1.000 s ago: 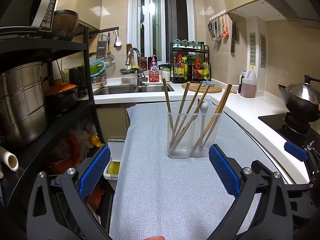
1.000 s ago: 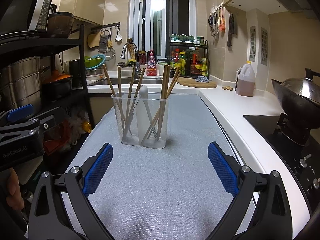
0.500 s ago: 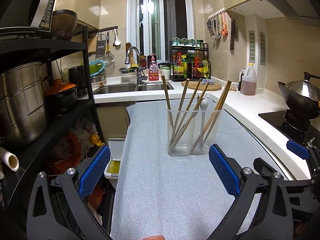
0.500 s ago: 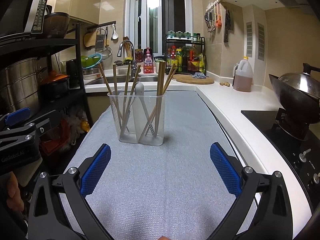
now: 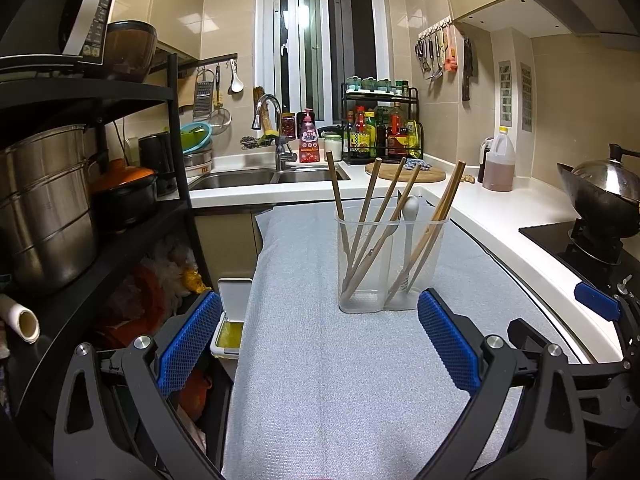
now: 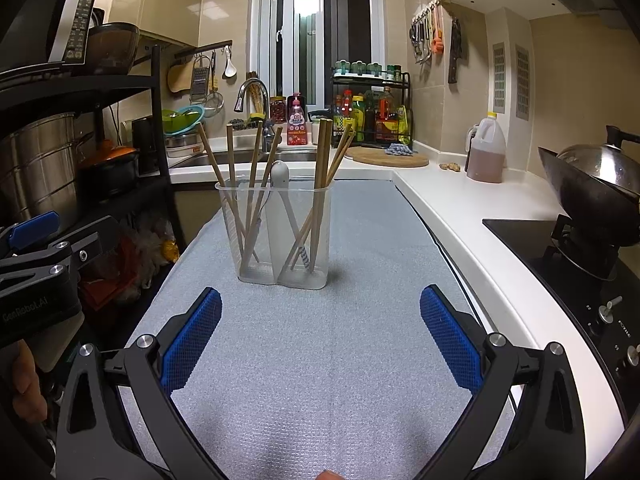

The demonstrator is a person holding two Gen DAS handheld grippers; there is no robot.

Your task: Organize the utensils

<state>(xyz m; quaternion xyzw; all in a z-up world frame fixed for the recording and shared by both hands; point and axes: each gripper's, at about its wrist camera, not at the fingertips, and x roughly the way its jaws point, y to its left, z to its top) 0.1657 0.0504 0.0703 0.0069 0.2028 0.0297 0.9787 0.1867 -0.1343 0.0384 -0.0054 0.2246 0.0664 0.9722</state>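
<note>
A clear plastic utensil holder with two compartments stands upright on the grey mat. Several wooden chopsticks, a white spoon and a fork lean inside it. My left gripper is open, nothing between its blue pads, a short way in front of the holder and to its left. Wide open too, my right gripper sits in front of the holder with nothing in it. The left gripper's body shows at the left edge of the right wrist view.
The grey mat covers a narrow counter. A black shelf with steel pots stands on the left, with a small open bin below. To the right is a hob with a wok. A sink, bottles and a cutting board lie beyond.
Both grippers have drifted slightly, so the holder sits a little differently in each view. Both stay open and nothing has been picked up.
</note>
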